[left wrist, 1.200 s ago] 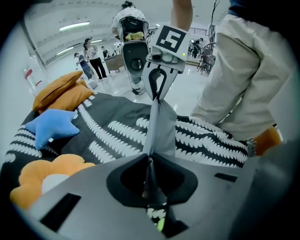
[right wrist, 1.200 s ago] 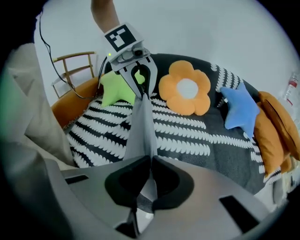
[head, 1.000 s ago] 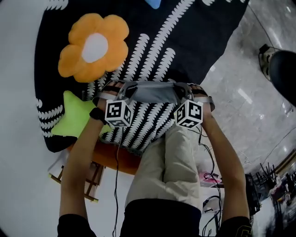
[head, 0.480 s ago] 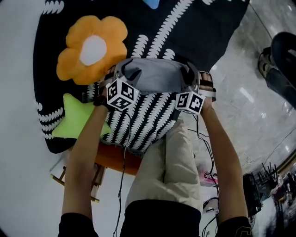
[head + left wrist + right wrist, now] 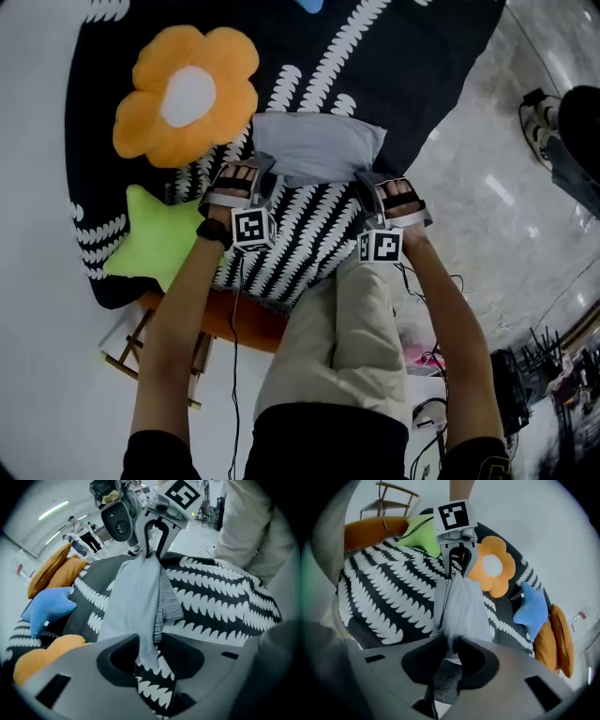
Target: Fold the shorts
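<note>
Grey shorts [image 5: 317, 145] are seen folded into a flat, roughly rectangular bundle. They lie on a black blanket [image 5: 403, 66] printed with white leaf-like rows, near its edge closest to the person.

Left gripper [image 5: 257, 174]: placed at the near left corner of the shorts, pointing steeply down. Its jaws have just been closing. In the left gripper view a tapered tongue of grey cloth is drawn up between them and pinched, with the blanket's pattern visible below.

Right gripper [image 5: 373, 187]: placed at the near right corner, tilted down. Its jaws have likewise just been closing. In the right gripper view the pads are nearly together and clamped on a gathered fold of the shorts.

From each gripper view the shorts are seen stretched in a band toward the opposite gripper, which is nipped on the far end.

Surroundings noted:
- An orange flower cushion [image 5: 187, 94] with a white centre lies on the blanket, just left of the shorts.
- A green star cushion [image 5: 150, 239] lies near the left forearm.
- A blue star cushion [image 5: 530, 609] lies farther along.
- A plain orange cushion [image 5: 557, 639] is beside the blue star.

A beige trouser leg [image 5: 356, 328] is seen between the arms. A pale polished floor [image 5: 506, 225] is seen to the right.
</note>
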